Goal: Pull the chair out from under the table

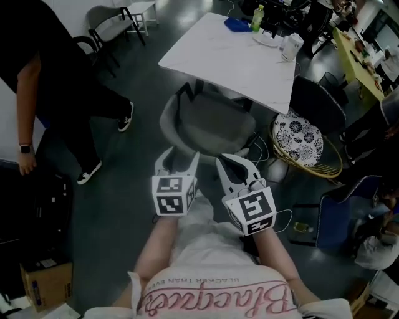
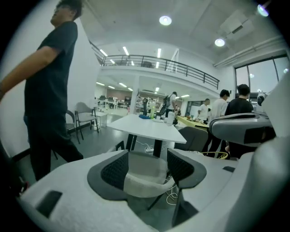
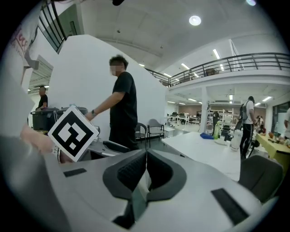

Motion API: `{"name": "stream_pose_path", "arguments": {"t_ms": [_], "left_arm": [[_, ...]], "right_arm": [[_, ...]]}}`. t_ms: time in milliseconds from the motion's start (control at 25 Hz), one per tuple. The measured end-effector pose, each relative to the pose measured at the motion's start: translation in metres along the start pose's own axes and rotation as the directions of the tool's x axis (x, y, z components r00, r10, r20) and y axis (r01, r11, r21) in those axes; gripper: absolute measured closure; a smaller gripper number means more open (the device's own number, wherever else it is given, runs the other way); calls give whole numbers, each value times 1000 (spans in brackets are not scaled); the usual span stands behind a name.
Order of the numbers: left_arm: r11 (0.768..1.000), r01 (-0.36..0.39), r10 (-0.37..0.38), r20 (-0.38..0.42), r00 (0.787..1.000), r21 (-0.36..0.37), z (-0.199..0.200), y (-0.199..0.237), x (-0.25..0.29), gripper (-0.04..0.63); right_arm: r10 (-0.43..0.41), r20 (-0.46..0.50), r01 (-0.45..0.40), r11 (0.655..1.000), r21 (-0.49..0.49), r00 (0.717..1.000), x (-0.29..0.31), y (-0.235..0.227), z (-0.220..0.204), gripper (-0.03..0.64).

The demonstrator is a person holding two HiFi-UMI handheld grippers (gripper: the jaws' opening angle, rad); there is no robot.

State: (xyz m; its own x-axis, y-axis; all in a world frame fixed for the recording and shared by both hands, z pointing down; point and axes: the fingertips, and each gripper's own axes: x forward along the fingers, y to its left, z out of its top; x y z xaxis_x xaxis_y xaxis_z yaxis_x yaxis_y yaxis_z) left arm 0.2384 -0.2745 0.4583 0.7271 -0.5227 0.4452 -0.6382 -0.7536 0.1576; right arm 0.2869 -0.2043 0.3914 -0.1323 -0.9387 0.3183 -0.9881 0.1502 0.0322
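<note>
A grey shell chair [image 1: 209, 124] stands tucked under the near edge of the white table [image 1: 237, 62]. My left gripper [image 1: 181, 156] is open at the chair's back rim. In the left gripper view the pale rim of the chair [image 2: 142, 179] lies between the wide jaws of the left gripper [image 2: 147, 165], and the pads do not press on it. My right gripper [image 1: 232, 161] hovers just right of it, at the same rim. In the right gripper view the right gripper [image 3: 145, 158] has its pads meeting at the tips. I see nothing clearly held there.
A person in black [image 1: 56, 75] stands at the left. A wicker chair with a patterned cushion [image 1: 299, 140] and a dark chair [image 1: 318, 103] sit right of the table. A green bottle [image 1: 257, 17] and cups stand on the far tabletop. A cardboard box [image 1: 47, 283] lies bottom left.
</note>
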Motion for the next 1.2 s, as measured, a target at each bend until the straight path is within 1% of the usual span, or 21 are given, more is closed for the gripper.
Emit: {"name": "stream_pose_path", "arguments": {"t_ms": [160,280,400,520,640,800,880,1000,1120,1200], "left_arm": [[996,-62,59,-54,997,-61,-9,25,35,359],[984,-109,92,-121,988,-142,-29,46,59,359],[959,-143,97,-191,977,-244,-50,62,75,359],[931,-191,115,-246,962,-311,-66,76,87,356],[893,-230,122,-285,951,-386,-79,86,95,353],[819,-265,114,-308,944,-509,-90,95,106,351],[782,-284,117,-316,941,-555,-94,100,113,350],[736,-317,128,-336,933,-599,-100,106,123,347],[711,-347,148,-353,924,-611,-103,112,135,347],[688,-374,166,-367,915,-622,-106,117,143,347]], "right_arm": [[59,-43,-60,998,-34,997,43,-18,-4,611],[105,-71,-110,992,-61,992,73,-24,-7,611],[153,-94,-159,986,-58,984,99,-30,-10,611],[205,-125,-214,975,-58,971,122,-31,-16,611],[260,-158,-272,960,-64,953,141,-25,-22,611],[305,-198,-325,943,-76,931,158,-21,-29,611],[320,-214,-342,936,-77,923,165,-21,-32,611],[342,-234,-368,926,-79,910,174,-20,-36,611],[360,-246,-390,917,-84,900,183,-18,-36,611],[373,-252,-405,910,-86,893,188,-18,-36,611]]}}
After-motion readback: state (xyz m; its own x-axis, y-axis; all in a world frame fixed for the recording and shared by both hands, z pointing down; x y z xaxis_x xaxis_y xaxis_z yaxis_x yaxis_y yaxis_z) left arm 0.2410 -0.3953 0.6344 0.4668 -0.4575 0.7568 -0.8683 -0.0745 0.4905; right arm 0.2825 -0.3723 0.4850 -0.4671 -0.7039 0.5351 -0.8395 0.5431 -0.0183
